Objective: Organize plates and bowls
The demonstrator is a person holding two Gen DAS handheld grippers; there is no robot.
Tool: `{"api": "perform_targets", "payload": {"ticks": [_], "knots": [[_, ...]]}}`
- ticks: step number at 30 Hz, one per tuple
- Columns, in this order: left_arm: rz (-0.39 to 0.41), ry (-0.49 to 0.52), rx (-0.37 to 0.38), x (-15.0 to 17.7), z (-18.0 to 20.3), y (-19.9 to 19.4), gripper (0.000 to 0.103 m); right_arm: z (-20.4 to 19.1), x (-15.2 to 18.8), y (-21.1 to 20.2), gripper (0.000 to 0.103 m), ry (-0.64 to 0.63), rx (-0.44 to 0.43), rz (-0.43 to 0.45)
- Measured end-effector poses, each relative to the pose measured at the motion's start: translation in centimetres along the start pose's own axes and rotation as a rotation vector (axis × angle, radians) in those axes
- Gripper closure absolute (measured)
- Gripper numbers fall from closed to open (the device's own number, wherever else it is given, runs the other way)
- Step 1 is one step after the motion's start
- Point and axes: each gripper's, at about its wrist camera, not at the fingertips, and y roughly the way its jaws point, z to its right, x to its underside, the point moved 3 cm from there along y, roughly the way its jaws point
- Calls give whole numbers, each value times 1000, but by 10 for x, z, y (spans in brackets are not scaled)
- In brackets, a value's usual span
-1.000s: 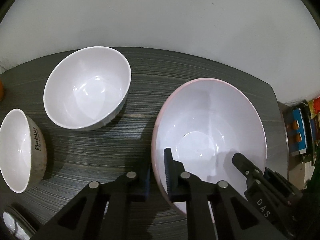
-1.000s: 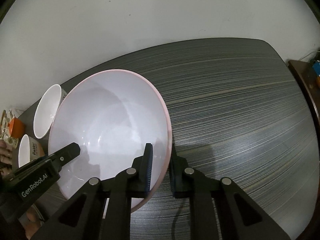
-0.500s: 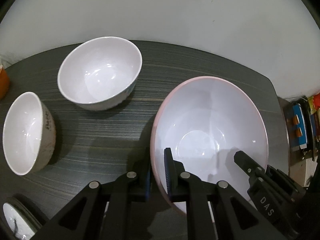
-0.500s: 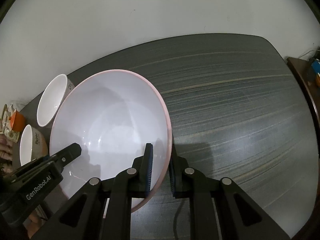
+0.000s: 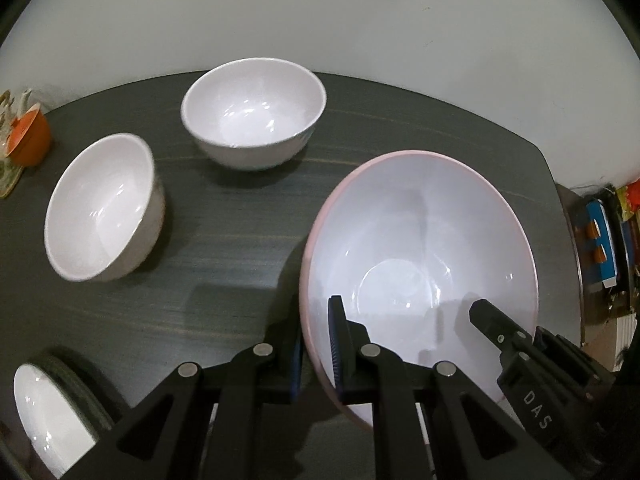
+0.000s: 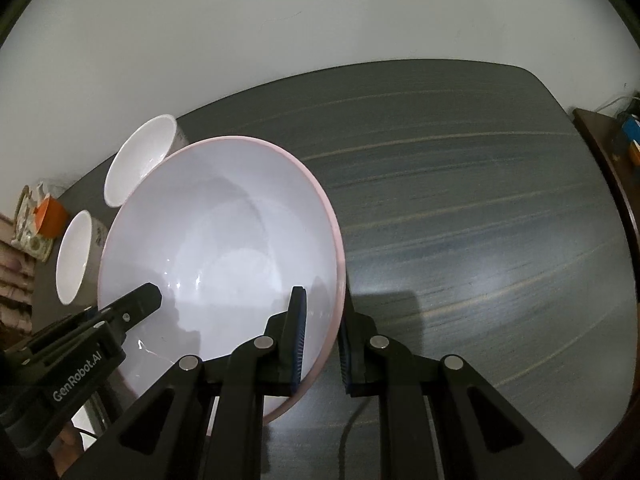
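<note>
Slipping is our first worry: we hold the large pink-rimmed bowl point(image 5: 420, 240) only by its thin rim, on two opposite sides, and the glazed wall looks smooth. If one gripper pulls or turns a little differently from the other, the rim can slide out of the pads, or the bowl can twist and drop onto the dark surface point(image 6: 460, 200). We judge that the bowl is lifted or tilted, but we cannot tell if its foot touches the surface.

Our left gripper point(image 5: 314, 344) has its jaws clenched on the bowl's near left rim, one finger outside the wall and one inside. Our right gripper point(image 6: 322, 338) grasps the opposite rim in the same way, jaws closed across the wall. Both point forward and slightly down, and each one appears in the other's view, reaching into the bowl from the side.

A little farther, to the left, a beige bowl point(image 5: 102, 210) stands on the surface, and behind it a white bowl point(image 5: 254, 114), near the wall. If we swing the big bowl to the left without enough height, we think it can knock these two. A small white dish point(image 5: 44, 408) lies at the near left corner, and an orange cup point(image 5: 30, 136) stands at the far left edge.
</note>
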Motion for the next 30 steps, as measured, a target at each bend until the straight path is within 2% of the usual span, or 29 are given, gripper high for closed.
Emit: {"api": "perform_targets", "payload": {"ticks": [14, 21, 30], "knots": [[2, -12, -20, 32, -8, -14, 91, 0, 11, -5, 89, -45, -14, -19], [15, -20, -21, 43, -15, -24, 91, -24, 8, -11, 89, -65, -17, -11], [24, -28, -28, 60, -15, -31, 91, -19, 19, -11, 89, -78, -35, -15]]}}
